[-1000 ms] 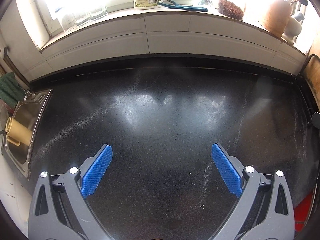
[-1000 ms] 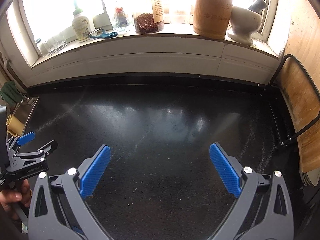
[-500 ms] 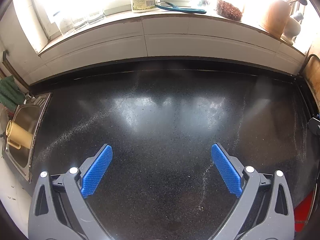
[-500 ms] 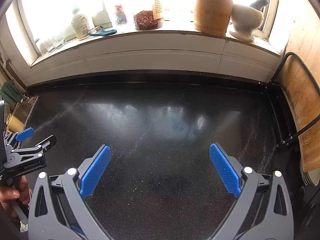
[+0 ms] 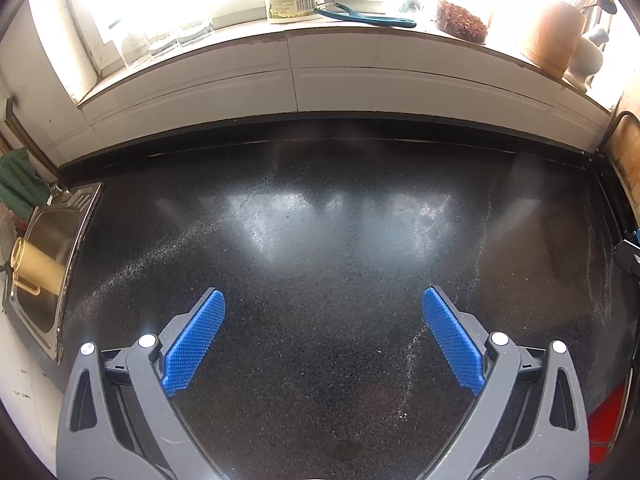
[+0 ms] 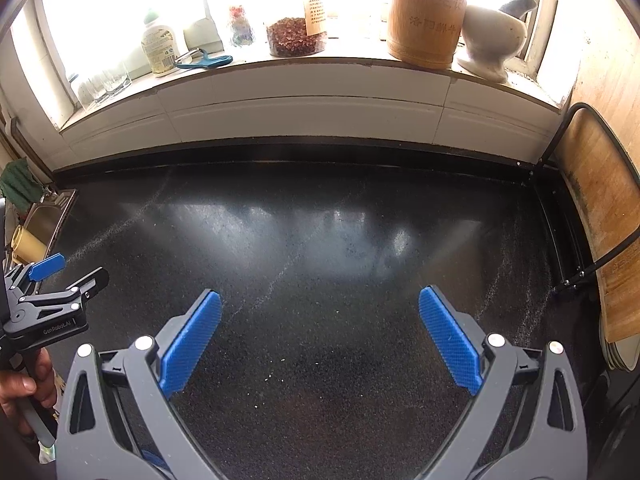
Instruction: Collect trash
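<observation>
No piece of trash shows on the black speckled countertop [image 5: 320, 240], only a few pale crumbs [image 6: 272, 378] near my right gripper. My left gripper [image 5: 324, 304] is open and empty, held low over the counter. My right gripper [image 6: 320, 300] is open and empty too, over the same counter [image 6: 320, 232] further right. The left gripper also shows in the right wrist view [image 6: 68, 276] at the far left, held by a hand [image 6: 24, 380]. A sliver of the right gripper [image 5: 630, 256] shows at the right edge of the left wrist view.
A steel sink [image 5: 52, 248] with a tan mug [image 5: 36, 266] lies at the left. The windowsill holds a bottle [image 6: 160, 48], blue peeler [image 6: 204, 60], jar [image 6: 296, 36], bamboo holder [image 6: 424, 16] and mortar [image 6: 492, 40]. A wooden board in a rack [image 6: 600, 208] stands at right. Something red [image 5: 608, 420] sits at the left view's lower right.
Both grippers have tilted down slightly, so the windowsill sits higher in each view. Both stay open and empty.
</observation>
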A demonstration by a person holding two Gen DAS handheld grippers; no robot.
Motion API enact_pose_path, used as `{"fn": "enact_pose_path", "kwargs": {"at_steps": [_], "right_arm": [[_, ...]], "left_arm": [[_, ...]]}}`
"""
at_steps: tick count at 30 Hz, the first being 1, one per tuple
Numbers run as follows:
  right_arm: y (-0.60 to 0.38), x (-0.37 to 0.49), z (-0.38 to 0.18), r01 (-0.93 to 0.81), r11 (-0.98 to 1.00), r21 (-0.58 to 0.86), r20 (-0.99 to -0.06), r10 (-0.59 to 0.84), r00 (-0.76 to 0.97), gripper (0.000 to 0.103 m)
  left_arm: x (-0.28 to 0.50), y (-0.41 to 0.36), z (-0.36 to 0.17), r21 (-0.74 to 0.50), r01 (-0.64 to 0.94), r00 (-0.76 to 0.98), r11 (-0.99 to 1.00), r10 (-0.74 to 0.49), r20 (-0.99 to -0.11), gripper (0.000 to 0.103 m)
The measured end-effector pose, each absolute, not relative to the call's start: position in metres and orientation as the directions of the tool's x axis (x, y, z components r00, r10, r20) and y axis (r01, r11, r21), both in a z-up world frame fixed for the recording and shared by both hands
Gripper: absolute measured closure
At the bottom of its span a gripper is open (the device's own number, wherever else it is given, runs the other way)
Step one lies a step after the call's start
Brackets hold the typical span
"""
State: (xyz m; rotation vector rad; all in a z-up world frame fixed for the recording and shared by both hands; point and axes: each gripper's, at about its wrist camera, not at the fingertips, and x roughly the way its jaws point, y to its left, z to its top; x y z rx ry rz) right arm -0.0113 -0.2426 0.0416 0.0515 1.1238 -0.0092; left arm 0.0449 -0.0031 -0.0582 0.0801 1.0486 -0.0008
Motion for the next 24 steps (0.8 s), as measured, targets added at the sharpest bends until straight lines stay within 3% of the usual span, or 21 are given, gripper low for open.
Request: {"fn": "enact_pose_path", "kwargs": {"at_steps": [24], "right_arm": [[-0.2432,-0.0109,0.0367,0.035,0.999,0.038,-0.907,0.019,0.420,0.007]], "left_arm": [[0.0488,0.0052,-0.0598,0.065,0.028,0.498,0.998,0.042,-0.866,0.007]]}}
